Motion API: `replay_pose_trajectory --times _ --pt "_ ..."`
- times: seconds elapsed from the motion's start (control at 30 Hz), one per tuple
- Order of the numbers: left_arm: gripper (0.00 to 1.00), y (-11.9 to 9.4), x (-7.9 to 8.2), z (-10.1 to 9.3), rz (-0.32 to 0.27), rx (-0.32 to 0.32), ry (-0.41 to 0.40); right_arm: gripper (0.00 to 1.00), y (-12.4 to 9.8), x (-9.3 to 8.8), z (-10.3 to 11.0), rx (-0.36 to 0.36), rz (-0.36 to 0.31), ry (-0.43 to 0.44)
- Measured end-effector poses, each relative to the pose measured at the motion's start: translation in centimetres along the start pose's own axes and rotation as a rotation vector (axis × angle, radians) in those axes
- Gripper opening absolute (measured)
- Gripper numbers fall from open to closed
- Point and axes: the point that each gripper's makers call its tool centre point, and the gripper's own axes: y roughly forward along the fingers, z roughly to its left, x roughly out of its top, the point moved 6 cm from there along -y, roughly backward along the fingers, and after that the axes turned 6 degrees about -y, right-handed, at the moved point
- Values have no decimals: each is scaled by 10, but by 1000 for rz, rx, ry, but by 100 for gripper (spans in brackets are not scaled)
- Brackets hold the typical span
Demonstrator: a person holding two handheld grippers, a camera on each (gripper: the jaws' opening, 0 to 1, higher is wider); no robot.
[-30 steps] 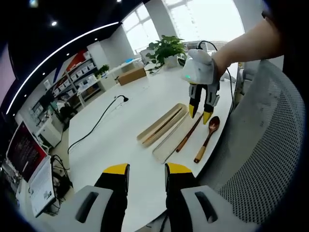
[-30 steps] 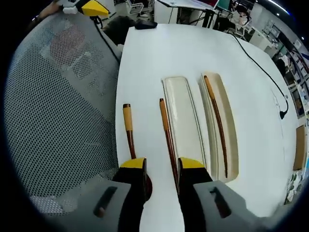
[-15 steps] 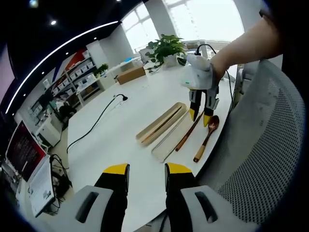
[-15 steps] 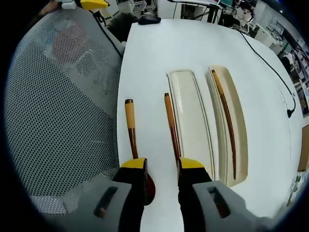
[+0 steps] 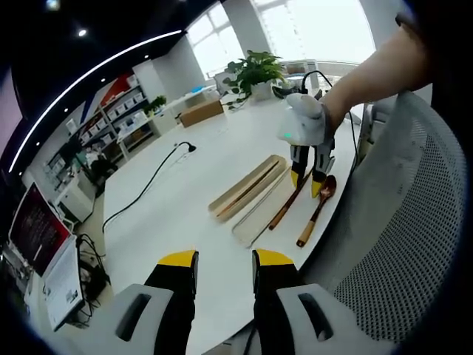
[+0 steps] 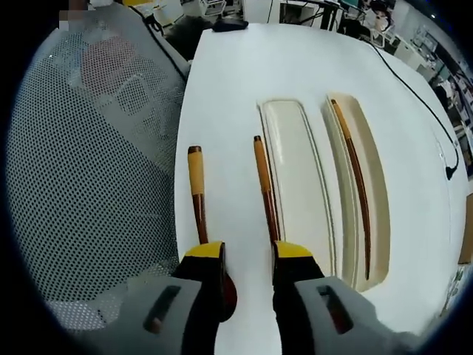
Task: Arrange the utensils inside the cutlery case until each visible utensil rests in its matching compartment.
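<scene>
Two long trays lie side by side on the white table point(image 6: 244, 66). Seen along the right gripper point(image 6: 247, 253), whose jaws stand apart with nothing between them, the empty tray point(image 6: 295, 174) sits just right of the jaw tips, and the far tray point(image 6: 362, 192) beyond it holds one chopstick point(image 6: 353, 188) lying lengthwise. A second chopstick point(image 6: 264, 188) rests on the bare table just beside the empty tray's near edge, running up from the right jaw tip. The spoon point(image 6: 196, 194) lies left of it, handle pointing away, its bowl dark under the left jaw tip. A mesh chair back point(image 6: 89, 170) stands left of the table.

From the left gripper point(image 5: 225, 259), jaws apart and empty, the right gripper point(image 5: 308, 180) hangs ahead, tips over the spoon point(image 5: 318, 209) and loose chopstick point(image 5: 290, 205), beside both trays point(image 5: 251, 194).
</scene>
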Motion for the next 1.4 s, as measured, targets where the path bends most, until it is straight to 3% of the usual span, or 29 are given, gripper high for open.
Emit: replay_pose_trajectory --times 1.1,1.27,1.4 --pt "29 0 -1 0 11 0 -4 21 10 -2 -6 5 24 -22" --pt "29 0 -2 1 11 2 -6 20 10 -1 -8 22 45 -15" --pt "29 0 -2 1 12 3 -5 16 11 0 -11 7 84 -70"
